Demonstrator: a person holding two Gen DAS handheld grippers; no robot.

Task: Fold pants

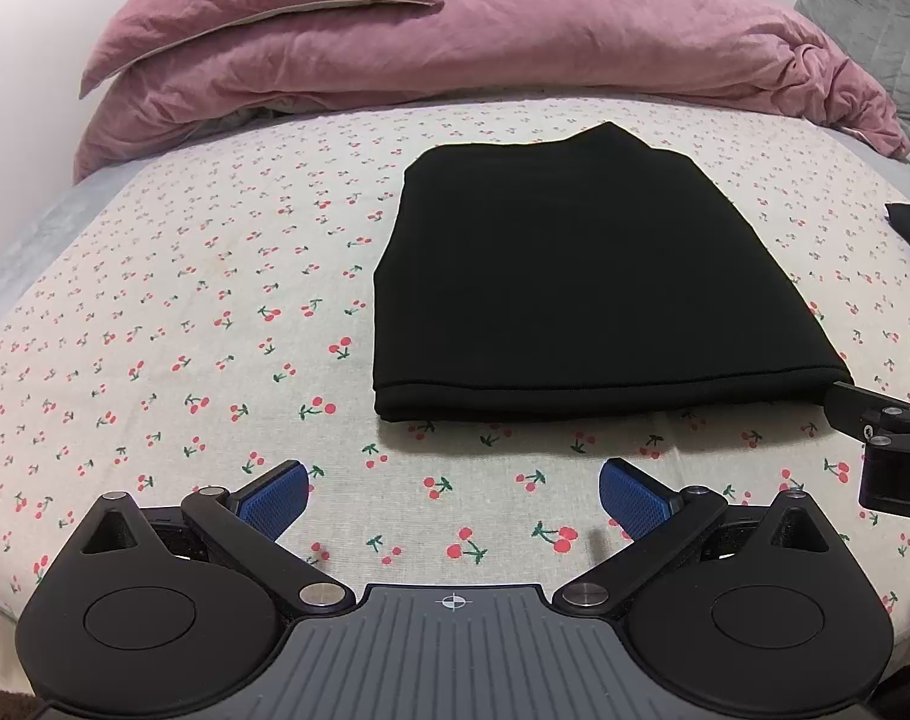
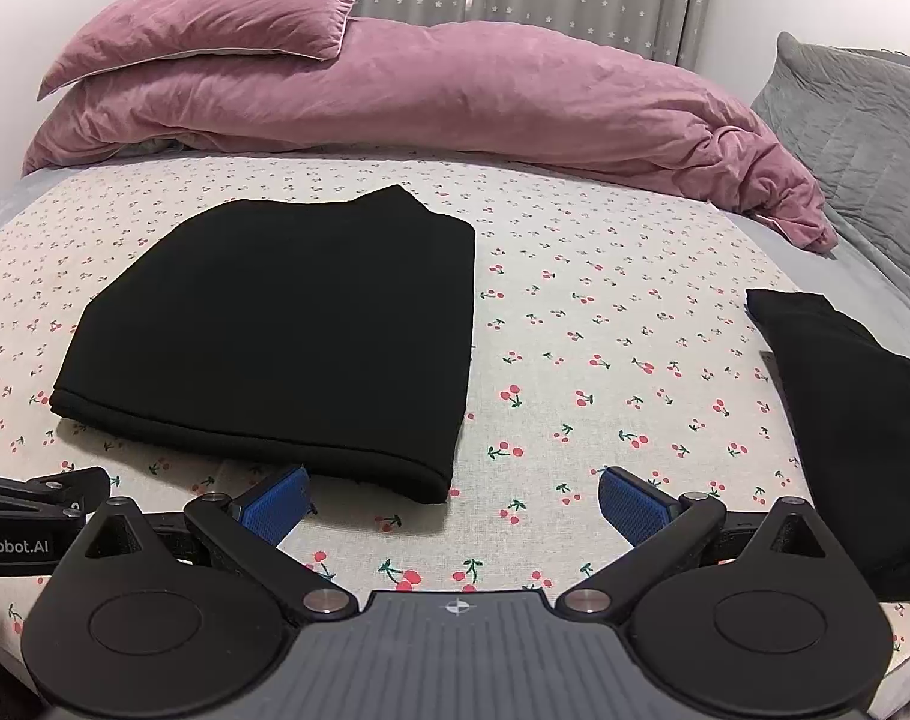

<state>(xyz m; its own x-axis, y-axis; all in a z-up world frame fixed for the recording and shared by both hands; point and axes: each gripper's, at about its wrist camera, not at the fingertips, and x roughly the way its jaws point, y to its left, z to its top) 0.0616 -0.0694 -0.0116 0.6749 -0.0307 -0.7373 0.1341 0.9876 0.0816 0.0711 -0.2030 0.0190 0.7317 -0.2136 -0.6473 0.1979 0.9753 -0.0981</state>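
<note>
Black pants (image 1: pixel 581 276) lie mid-bed (image 1: pixel 155 330), folded into a compact stacked rectangle (fold looks finished). Left claw (image 1: pixel 453 501) and right claw (image 2: pixel 452 504) both spread, empty, just short of its near edge.

Matt black cloth pants (image 1: pixel 575 276), cotton-like sheet (image 1: pixel 185 312)

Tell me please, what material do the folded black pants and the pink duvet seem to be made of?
Folded black pants: probably a thick knit or fleece, matte, no sheen, with a rounded, bulky fold edge. Pink duvet: looks like a velvety or washed woven fabric, with a soft sheen and many fine wrinkles. The exact fibre cannot be told.
</note>
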